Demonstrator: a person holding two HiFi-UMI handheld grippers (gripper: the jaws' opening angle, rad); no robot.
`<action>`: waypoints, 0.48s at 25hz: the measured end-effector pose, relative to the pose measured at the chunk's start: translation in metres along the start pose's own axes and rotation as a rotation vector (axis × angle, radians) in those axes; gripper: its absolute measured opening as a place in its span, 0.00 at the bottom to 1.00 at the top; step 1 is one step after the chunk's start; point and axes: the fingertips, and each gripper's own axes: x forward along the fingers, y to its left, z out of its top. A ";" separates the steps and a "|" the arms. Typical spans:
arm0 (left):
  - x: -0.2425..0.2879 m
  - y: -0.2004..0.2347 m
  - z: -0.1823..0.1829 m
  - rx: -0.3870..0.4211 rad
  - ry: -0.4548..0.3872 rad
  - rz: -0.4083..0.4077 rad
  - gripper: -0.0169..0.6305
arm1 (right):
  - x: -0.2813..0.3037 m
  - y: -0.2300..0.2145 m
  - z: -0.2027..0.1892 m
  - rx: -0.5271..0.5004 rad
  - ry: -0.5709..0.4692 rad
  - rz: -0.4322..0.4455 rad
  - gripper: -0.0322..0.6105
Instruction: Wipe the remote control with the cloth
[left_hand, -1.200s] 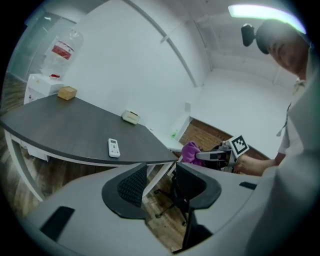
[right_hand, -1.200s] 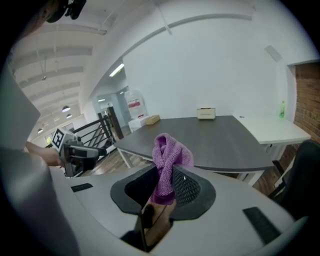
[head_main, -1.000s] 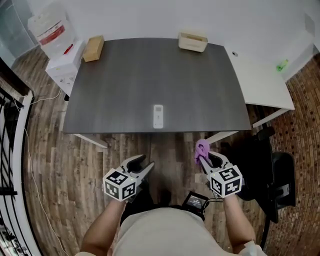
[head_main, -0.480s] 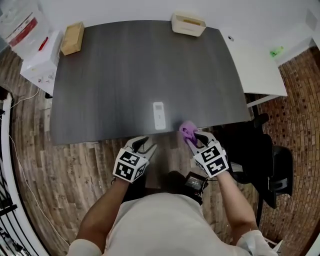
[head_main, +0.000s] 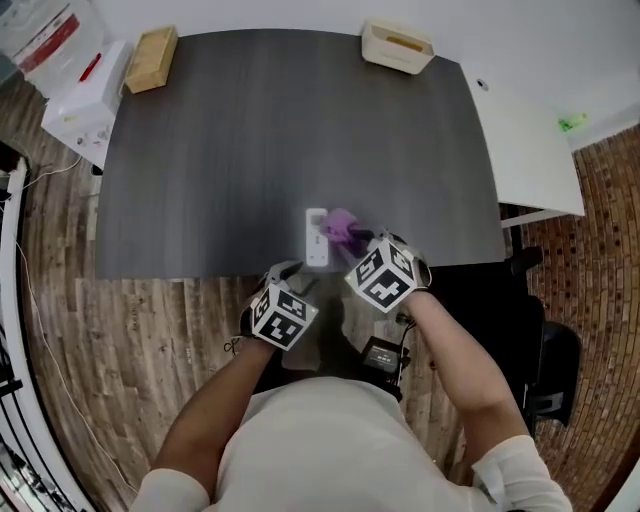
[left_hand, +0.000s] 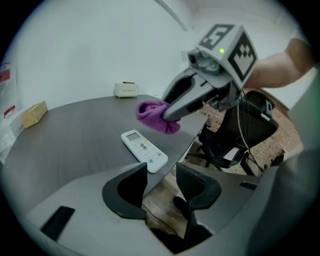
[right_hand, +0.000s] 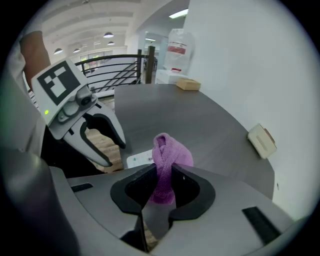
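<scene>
The purple cloth (right_hand: 168, 152) is clenched tight in the right gripper (right_hand: 162, 176) and is held just beside the white remote (head_main: 316, 238); the remote is seen flat near the front edge of the dark table (head_main: 250, 130). The left gripper (left_hand: 162, 181) is held parted, nothing between its jaws, at the remote's near end.

The cloth (head_main: 340, 228) is purple, the remote control (head_main: 316, 238) white, the table (head_main: 250, 130) dark grey.

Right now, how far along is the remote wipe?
Done: the crumpled purple cloth is clamped in the right tongs. In hand: it hangs just beside the white rectangular remote control, not on it, near the front edge of the dark grey table. The left tongs stand open and empty, short of the remote. Left: all the wiping.
</scene>
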 end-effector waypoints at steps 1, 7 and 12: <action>0.005 0.002 0.000 0.004 0.015 0.024 0.28 | 0.007 -0.004 0.007 -0.039 0.006 0.013 0.18; 0.023 0.011 -0.010 -0.012 0.085 0.116 0.27 | 0.051 -0.022 0.037 -0.188 0.070 0.091 0.18; 0.031 0.018 -0.016 -0.042 0.114 0.155 0.27 | 0.065 -0.007 0.033 -0.203 0.111 0.171 0.18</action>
